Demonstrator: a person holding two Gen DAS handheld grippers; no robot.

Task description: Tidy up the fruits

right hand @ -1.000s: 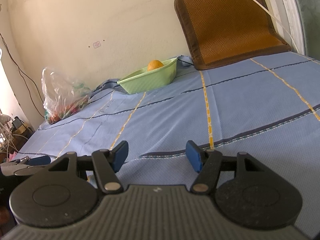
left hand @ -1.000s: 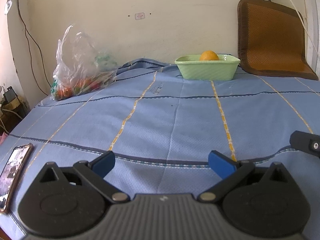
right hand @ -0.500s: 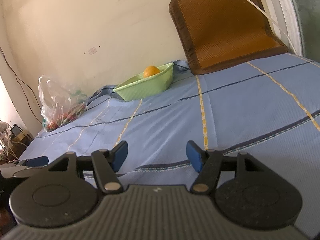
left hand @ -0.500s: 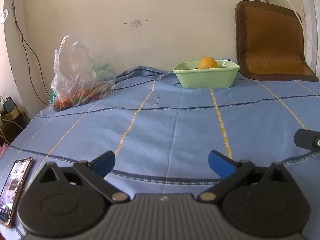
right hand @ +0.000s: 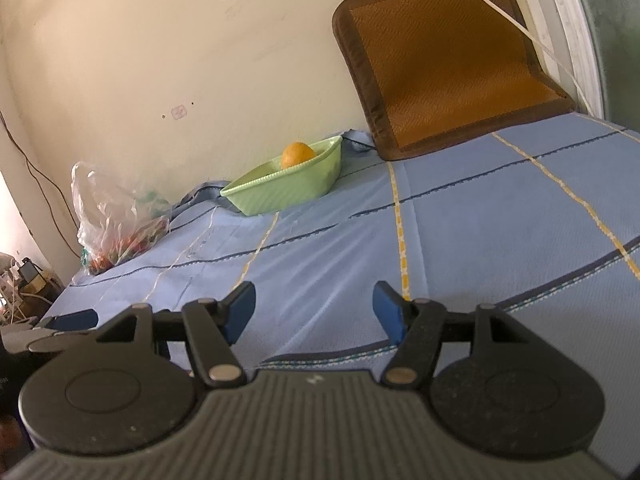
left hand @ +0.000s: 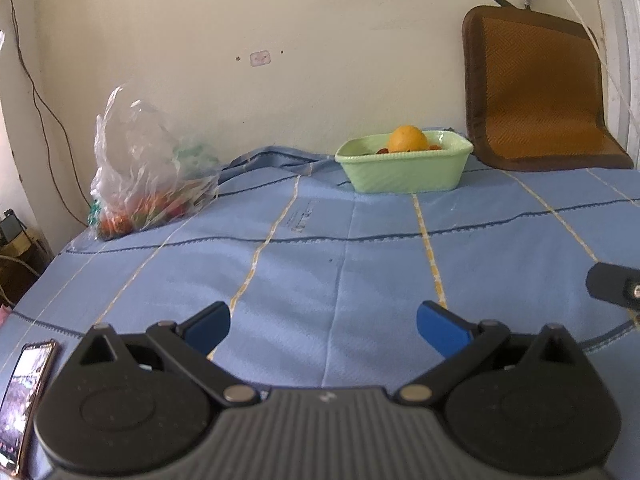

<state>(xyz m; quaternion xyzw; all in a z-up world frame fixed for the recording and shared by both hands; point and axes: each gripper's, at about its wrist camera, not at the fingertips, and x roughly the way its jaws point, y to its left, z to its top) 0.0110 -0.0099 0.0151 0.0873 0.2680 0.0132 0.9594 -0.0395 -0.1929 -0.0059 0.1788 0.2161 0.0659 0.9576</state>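
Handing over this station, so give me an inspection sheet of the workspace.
Surface: blue striped bedsheet, mostly bare.
Job's things: orange in green dish; plastic bag of fruit by the wall.
Clutter: phone at near left; brown mat leaning on wall.
Grippers: left gripper and right gripper open, empty.
Cables: dark cable on wall; white cable over mat.
Surroundings: cream wall.
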